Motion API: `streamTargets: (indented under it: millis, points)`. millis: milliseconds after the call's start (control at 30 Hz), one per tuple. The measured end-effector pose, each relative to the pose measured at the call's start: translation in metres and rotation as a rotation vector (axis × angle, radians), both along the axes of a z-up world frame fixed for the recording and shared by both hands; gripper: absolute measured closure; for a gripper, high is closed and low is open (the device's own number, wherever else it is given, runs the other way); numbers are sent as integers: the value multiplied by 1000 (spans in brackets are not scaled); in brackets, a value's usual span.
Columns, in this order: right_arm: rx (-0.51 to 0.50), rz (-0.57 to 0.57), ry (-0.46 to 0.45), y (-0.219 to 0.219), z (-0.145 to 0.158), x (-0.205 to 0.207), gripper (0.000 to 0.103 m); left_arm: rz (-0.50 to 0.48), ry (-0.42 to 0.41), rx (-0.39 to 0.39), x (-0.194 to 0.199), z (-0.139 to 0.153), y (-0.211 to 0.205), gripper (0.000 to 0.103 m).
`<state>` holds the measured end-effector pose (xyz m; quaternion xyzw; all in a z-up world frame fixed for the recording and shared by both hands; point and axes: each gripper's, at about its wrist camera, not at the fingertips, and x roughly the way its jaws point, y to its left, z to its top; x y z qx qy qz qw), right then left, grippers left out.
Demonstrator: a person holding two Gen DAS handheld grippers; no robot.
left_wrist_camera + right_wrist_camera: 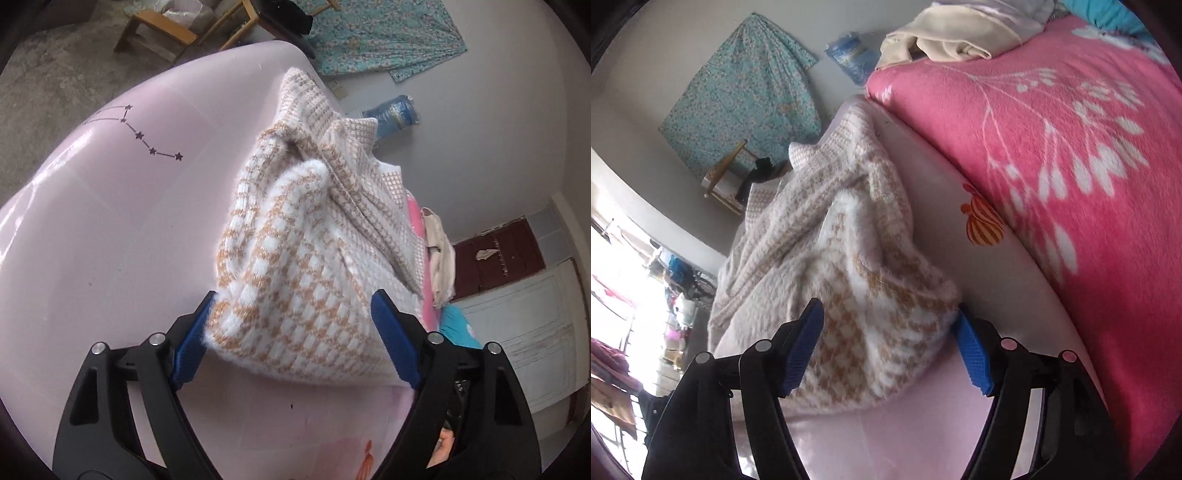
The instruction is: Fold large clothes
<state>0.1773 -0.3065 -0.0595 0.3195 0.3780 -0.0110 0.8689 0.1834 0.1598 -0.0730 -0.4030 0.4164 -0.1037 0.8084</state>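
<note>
Left wrist view: left gripper (pixel 291 332) fingers spread, sweater (pixel 306 236) hem between them, bunched on the pink table (pixel 110 221).

Right wrist view: right gripper (pixel 890 345) also spread around sweater (pixel 849 266), pink blanket (pixel 1052 166) beyond. Smooth the wrinkled body flat before regripping.

No readable text, brand, number or label shows in either view. The only markings are pictures: a line of small dark stars (pixel 149 138) joined like a constellation, printed on the pale pink sheet (pixel 92 229), and an orange striped figure (pixel 984 221) printed there too.
</note>
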Motion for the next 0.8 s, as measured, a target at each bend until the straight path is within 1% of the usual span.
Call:
streamTargets:
  millis: [33, 67, 100, 133, 167, 200, 300, 367, 400, 433, 533, 600, 633, 667, 733, 767, 800]
  points:
    - [-53, 3, -11, 8, 0, 5, 35, 15, -8, 62, 2, 1, -6, 48]
    - [-111, 10, -17, 17, 0, 10, 38, 23, -5, 141, 4, 4, -12, 54]
    - [-175, 22, -11, 26, 1, 14, 53, 17, 4, 227, 8, 7, -20, 63]
    - [-247, 49, 10, 36, 2, 20, 61, 4, 11, 307, 11, 11, -26, 77]
    - [-300, 68, 32, 42, 4, 24, 78, -13, 4, 381, 10, 17, -31, 80]
    - [-327, 83, 31, 44, 10, 24, 81, -28, -23, 440, 7, 27, -37, 83]
    - [-395, 82, -24, 42, 44, 9, 85, -55, -146, 564, -10, 65, -45, 88]
    - [-395, 80, -55, 39, 67, -4, 87, -76, -211, 608, -27, 88, -46, 90]
    - [-399, 81, -72, 38, 78, -13, 90, -84, -233, 628, -34, 99, -46, 91]
    - [-412, 86, -89, 39, 88, -22, 91, -98, -249, 633, -41, 108, -45, 91]
    - [-416, 110, -134, 41, 115, -53, 93, -142, -260, 586, -66, 130, -36, 91]
    - [-361, 142, -138, 35, 124, -79, 93, -176, -246, 555, -87, 137, -27, 91]
    - [-330, 158, -127, 30, 124, -93, 92, -188, -226, 520, -100, 136, -18, 90]
    - [-290, 178, -104, 25, 119, -105, 92, -193, -197, 480, -111, 130, -7, 90]
    - [-197, 240, -25, 14, 96, -123, 87, -189, -123, 416, -126, 106, 12, 84]
    - [-158, 256, 16, 8, 80, -129, 77, -178, -74, 388, -130, 88, 24, 80]
    - [-132, 262, 74, 3, 61, -133, 67, -161, -12, 359, -133, 66, 37, 78]
